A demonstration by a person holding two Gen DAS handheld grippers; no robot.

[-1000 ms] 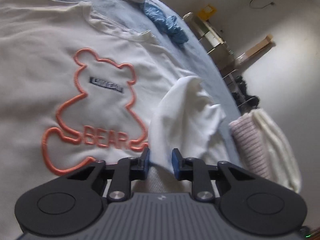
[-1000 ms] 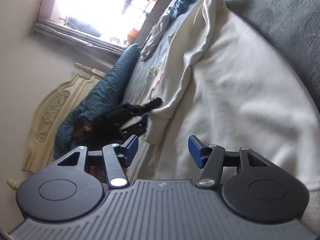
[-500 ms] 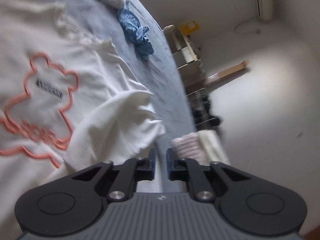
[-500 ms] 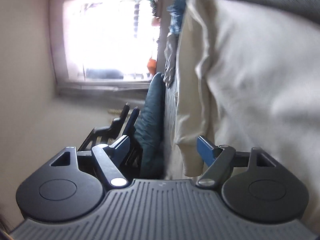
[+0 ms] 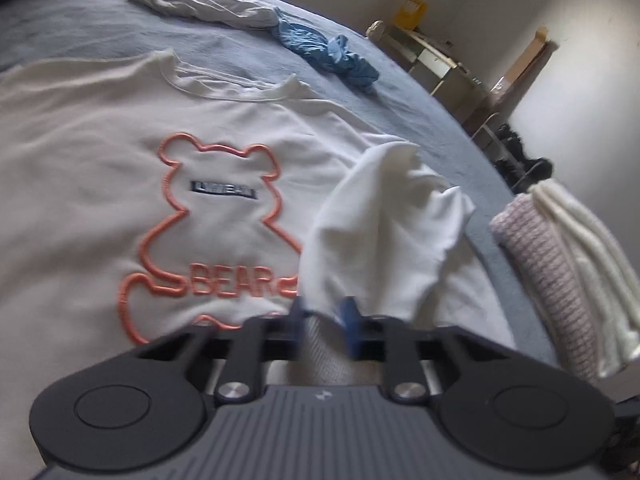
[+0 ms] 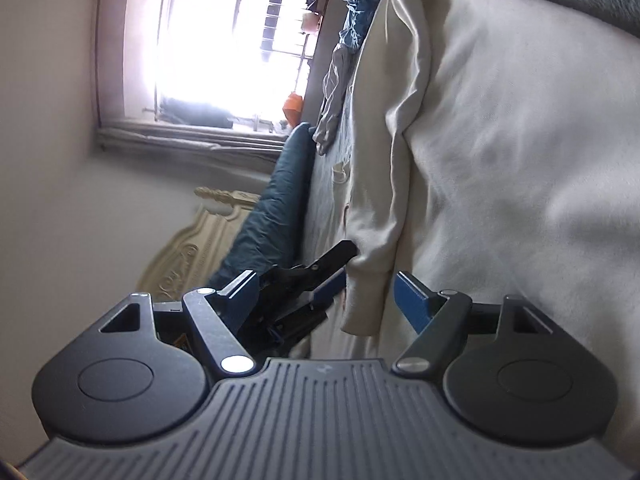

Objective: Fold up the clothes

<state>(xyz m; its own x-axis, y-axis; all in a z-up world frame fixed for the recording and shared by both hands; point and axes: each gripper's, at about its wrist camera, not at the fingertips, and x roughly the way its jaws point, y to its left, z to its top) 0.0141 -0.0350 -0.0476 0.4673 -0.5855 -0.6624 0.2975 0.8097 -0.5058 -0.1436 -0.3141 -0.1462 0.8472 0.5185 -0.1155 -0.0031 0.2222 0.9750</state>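
Note:
A cream sweatshirt (image 5: 100,184) with an orange bear outline and the word BEAR lies face up on the grey-blue bed (image 5: 224,48). Its right sleeve (image 5: 384,216) is bunched and raised, and my left gripper (image 5: 323,314) is shut on the sleeve's end. The right wrist view is rolled sideways, with the sweatshirt (image 6: 520,152) filling its right side. There the sleeve cuff (image 6: 364,280) hangs between the spread fingers of my open right gripper (image 6: 326,292), and the left gripper (image 6: 308,284) grips the cuff from the far side.
A pink knit and a cream garment (image 5: 560,280) lie folded at the bed's right edge. A crumpled blue garment (image 5: 332,54) and a white one (image 5: 200,0) lie near the far side. Shelves (image 5: 436,64) stand by the wall. A dark blue pillow (image 6: 272,216), headboard (image 6: 188,248) and bright window (image 6: 224,40) also show.
The left gripper swung right and back again, still gripping the sleeve. The right gripper rolled and closed in, so the cuff now hangs between its open fingers.

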